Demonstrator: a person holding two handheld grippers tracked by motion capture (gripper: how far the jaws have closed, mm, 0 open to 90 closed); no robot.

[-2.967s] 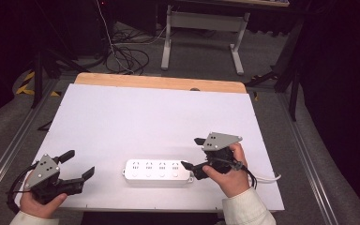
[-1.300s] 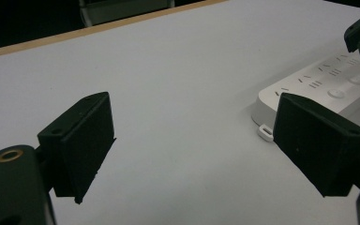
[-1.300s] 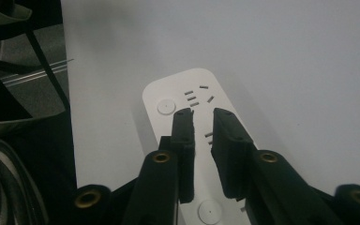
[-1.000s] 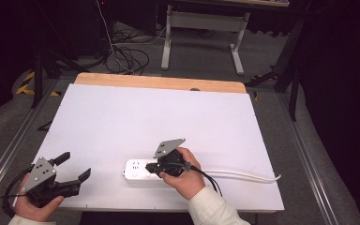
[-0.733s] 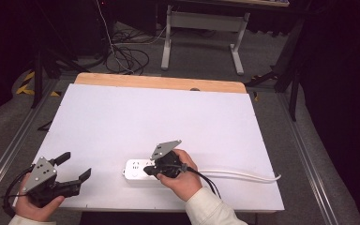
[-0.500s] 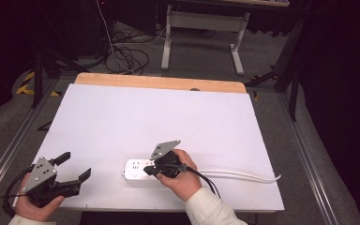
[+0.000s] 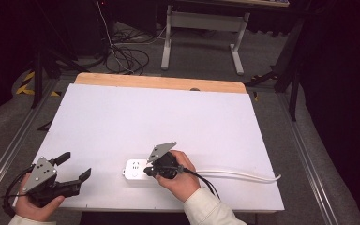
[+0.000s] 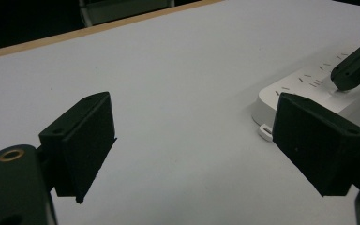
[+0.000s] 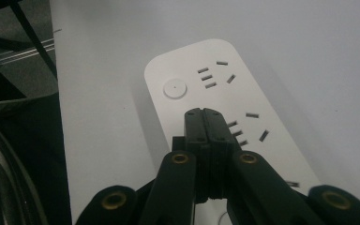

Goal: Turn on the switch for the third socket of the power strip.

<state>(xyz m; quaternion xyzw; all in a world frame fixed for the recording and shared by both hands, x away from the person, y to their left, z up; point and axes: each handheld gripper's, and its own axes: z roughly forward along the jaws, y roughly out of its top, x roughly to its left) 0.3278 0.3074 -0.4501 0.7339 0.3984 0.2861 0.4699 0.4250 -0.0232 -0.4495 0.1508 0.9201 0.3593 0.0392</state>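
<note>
Since 3 s ago: right gripper swung from the right end of the strip to over its left part; left gripper unmoved.

Left to right on the white table: at the near-left corner, left gripper in the left hand, jaws spread wide, empty, aimed toward the strip, with the strip's end beside its right jaw in the left gripper view. Near the front edge at centre, white strip lying flat, round button at its left end, slot groups along the top. Right gripper in the right hand above the strip, jaws pressed together on nothing, tips over the second slot group; touching or not, cannot tell. White cord trailing off right.
</note>
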